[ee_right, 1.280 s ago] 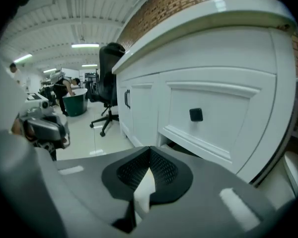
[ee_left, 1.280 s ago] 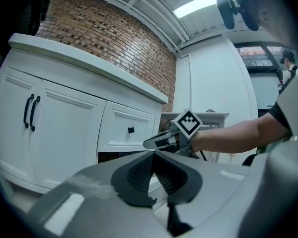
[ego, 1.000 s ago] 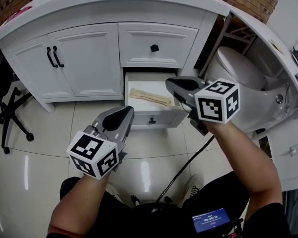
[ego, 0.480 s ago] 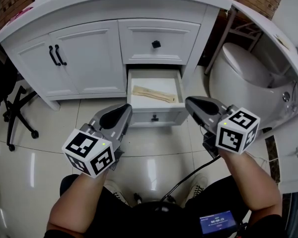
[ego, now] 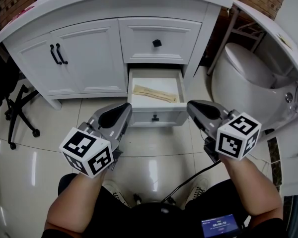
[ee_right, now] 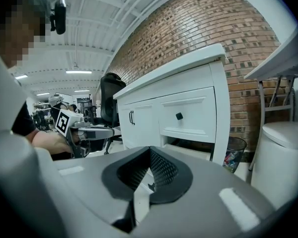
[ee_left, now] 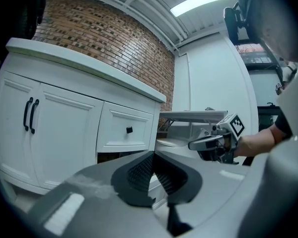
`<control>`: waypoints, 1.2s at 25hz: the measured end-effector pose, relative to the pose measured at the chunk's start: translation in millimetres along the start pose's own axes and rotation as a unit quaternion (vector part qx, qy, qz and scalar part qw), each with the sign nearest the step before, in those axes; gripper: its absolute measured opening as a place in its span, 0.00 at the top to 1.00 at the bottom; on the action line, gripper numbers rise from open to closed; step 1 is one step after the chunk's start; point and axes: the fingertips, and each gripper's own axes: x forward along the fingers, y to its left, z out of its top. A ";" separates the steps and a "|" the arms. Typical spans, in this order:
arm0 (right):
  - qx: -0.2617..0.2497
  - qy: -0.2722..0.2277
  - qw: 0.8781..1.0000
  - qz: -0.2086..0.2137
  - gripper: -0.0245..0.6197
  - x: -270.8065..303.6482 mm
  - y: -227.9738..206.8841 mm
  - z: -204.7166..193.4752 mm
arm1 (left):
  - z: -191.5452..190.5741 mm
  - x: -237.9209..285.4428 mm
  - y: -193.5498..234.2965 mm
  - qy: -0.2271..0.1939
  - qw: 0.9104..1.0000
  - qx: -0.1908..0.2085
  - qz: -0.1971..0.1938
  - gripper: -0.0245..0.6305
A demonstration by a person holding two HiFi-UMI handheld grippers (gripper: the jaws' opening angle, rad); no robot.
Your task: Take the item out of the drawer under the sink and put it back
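Your left claw and right claw are both pinched together with nothing between the jaws. One hangs off each front corner of the open drawer, touching neither it nor its knob. The item, a flat tan strip, lies loose and slantwise on the drawer floor, ahead of both tips and between them. With the strip inside and your claws empty, you are at one end of the job. Either the lift-out is yet to start or the strip is already returned, and nothing here shows which. If it is returned, I judge that only pushing the drawer shut remains.
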 end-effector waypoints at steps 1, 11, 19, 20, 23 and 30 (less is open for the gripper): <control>0.001 -0.001 1.000 0.001 0.95 -0.8 0.8 0.2 | 0.3 -0.6 -0.6 0.000 1.000 0.001 0.000 0.95; 0.011 -0.028 1.000 -0.006 0.95 -26.6 7.7 13.7 | 11.9 -17.4 -12.3 -0.009 1.000 0.011 0.002 0.95; 0.017 -0.036 0.999 0.010 0.95 -62.7 45.5 14.6 | 23.2 -45.9 -45.7 -0.018 1.000 0.007 -0.007 0.95; 0.012 -0.037 0.999 0.009 0.95 -67.8 50.0 13.9 | 23.6 -49.1 -48.9 -0.018 1.000 0.007 -0.008 0.95; 0.003 -0.037 0.999 0.005 0.95 -81.5 59.4 9.8 | 25.5 -59.5 -58.6 -0.023 1.000 0.001 -0.007 0.95; 0.002 -0.037 0.999 -0.012 0.95 -99.0 65.9 1.0 | 22.6 -66.1 -72.7 -0.021 0.999 0.027 0.003 0.95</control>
